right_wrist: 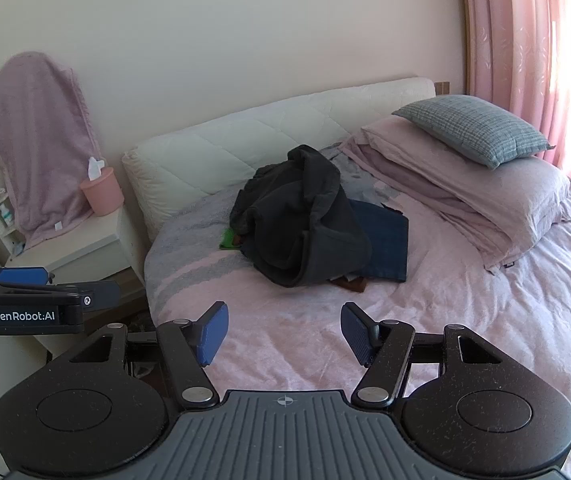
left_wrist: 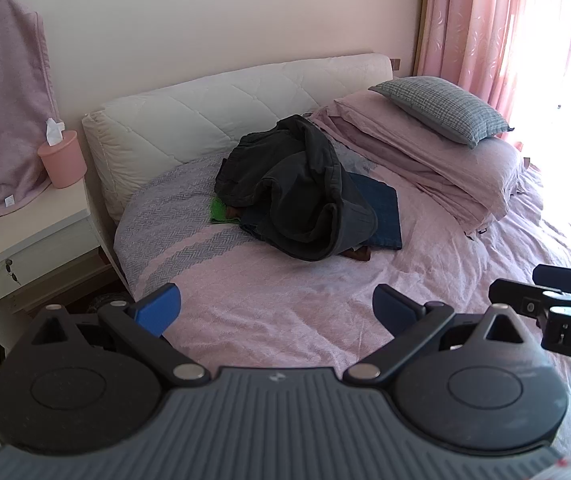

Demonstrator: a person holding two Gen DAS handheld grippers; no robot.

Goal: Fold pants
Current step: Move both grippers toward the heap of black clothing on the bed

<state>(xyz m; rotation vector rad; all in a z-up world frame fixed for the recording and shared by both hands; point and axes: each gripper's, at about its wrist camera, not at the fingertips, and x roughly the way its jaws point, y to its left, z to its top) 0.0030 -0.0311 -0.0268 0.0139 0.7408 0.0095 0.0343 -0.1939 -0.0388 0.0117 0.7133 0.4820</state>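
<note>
- Lying crumpled in a heap on the bed, near the white padded headboard: the dark grey pants, not folded.
- Resting partly on a folded dark blue garment; beside it on the left a bit of green cloth, and under the front edge a small brown piece.
- Hovering above the pink bedcover, well apart from the pants: left gripper, jaws spread wide, blue pads holding nothing.
- Hovering just the same, to the right of it: right gripper, jaws also apart, a little less wide, nothing between them.
- Stacked at the right of the bed: folded pink bedding with a grey checked pillow on top.
- Standing on the white nightstand at the left: pink tissue holder, next to a pink towel draped over something.
- Hanging at the bright window: pink curtain.
</note>
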